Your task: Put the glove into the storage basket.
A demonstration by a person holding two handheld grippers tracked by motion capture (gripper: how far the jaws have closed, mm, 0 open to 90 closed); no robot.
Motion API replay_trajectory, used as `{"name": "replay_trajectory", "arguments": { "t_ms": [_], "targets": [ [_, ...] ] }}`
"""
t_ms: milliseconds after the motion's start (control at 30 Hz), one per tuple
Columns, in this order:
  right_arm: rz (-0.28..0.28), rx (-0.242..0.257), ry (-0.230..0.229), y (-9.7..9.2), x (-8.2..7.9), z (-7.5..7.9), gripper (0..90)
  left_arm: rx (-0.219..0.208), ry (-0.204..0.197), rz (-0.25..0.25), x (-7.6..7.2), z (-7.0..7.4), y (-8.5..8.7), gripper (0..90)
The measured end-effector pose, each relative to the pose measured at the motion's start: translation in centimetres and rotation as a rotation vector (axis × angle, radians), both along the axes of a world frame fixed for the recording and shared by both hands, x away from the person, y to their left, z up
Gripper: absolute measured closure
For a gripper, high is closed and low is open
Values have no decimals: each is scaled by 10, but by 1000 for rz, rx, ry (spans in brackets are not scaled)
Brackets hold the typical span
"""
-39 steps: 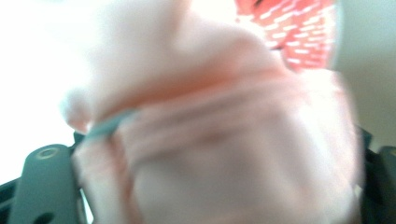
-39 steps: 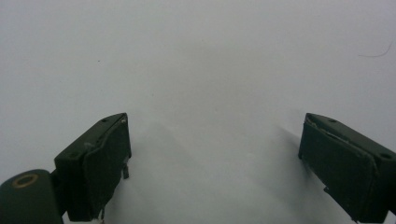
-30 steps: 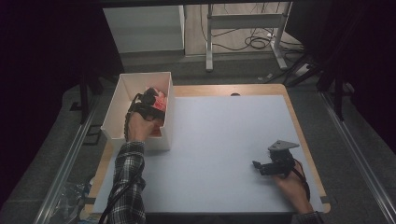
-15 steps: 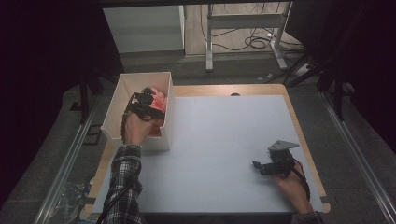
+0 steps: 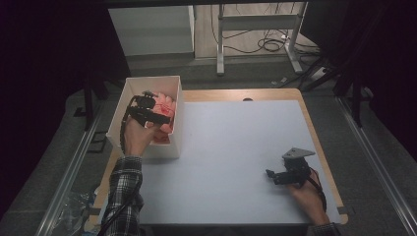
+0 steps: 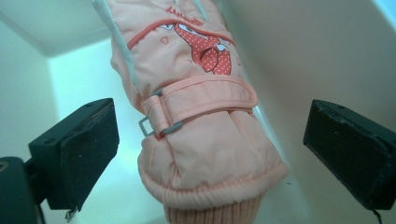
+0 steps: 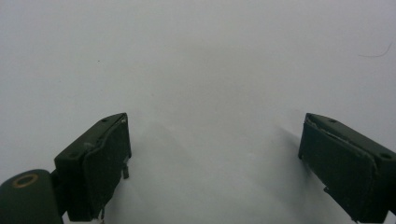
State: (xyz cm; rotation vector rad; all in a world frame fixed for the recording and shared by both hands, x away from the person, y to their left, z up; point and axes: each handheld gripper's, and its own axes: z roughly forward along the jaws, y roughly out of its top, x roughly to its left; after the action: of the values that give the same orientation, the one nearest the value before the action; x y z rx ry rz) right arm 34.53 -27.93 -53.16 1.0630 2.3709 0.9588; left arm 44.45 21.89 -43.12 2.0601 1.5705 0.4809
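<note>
A pink padded glove (image 6: 201,116) with a strap, a buckle and a knitted cuff lies in a white box (image 5: 152,148) at the table's left edge. In the high view the glove (image 5: 166,103) shows as a pink heap inside the box. My left gripper (image 5: 158,112) hangs over it. Its jaws have just been opening and now stand wide on either side of the glove, and its pads (image 6: 88,154) do not touch the fabric. My right gripper (image 5: 271,175) rests open near the front right of the white table top (image 5: 231,137), with nothing between its fingers (image 7: 100,163).
The box's tall white walls close in around the left gripper. A wooden rim (image 5: 322,147) borders the table top. Beyond the far edge stand a white cabinet (image 5: 152,29) and metal table legs (image 5: 221,44) with cables on the floor.
The left hand has lifted a little inside the box and its forearm has swung toward the left. The right hand and its gripper have stayed put.
</note>
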Motion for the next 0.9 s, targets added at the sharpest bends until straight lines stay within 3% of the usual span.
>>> {"name": "replay_trajectory", "arguments": {
  "t_ms": [533, 667, 900],
  "targets": [
    [-1, 0, -1, 0, 0, 0, 94, -30, -51, -29, -18, 8, 7, 40],
    [0, 0, 0, 0, 0, 0, 95, -13, -56, -41, -22, 10, 7, 35],
    [-1, 0, 0, 0, 0, 0, 94, -20, -71, -62, -31, 14, 7, 30]
  ]
}}
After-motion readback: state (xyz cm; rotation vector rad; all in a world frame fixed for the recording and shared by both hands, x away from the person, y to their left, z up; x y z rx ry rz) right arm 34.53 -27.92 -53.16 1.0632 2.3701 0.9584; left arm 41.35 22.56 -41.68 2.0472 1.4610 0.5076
